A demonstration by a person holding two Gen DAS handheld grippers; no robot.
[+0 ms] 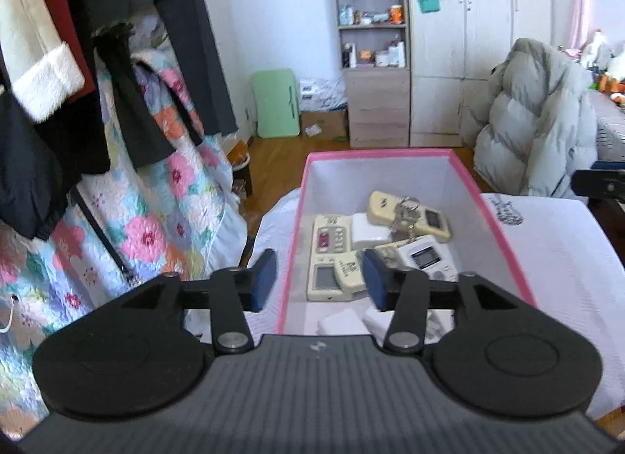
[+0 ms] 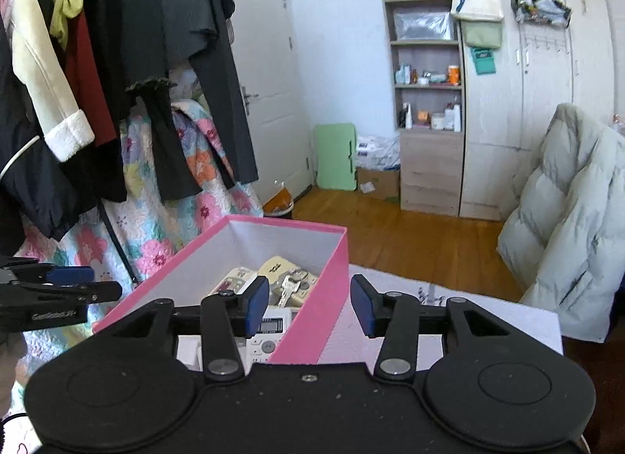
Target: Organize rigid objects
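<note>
A pink box (image 1: 496, 215) with a white inside stands on a white-covered table. It holds several cream and white remotes (image 1: 408, 211) and a bunch of keys (image 1: 406, 213). My left gripper (image 1: 318, 278) hovers open over the box's near left wall, nothing between its blue pads. In the right wrist view the same box (image 2: 332, 297) lies below my right gripper (image 2: 310, 307), which is open and straddles the box's right wall without touching it. A white remote (image 2: 269, 333) and the keys (image 2: 291, 286) show inside. The left gripper (image 2: 74, 282) appears at the left edge.
A clothes rack with dark coats (image 2: 117, 63) and a floral quilt (image 1: 148, 219) stand to the left. A grey puffer jacket (image 2: 566, 227) hangs over a chair on the right. A shelf unit (image 2: 425, 102), a wardrobe and wooden floor lie beyond.
</note>
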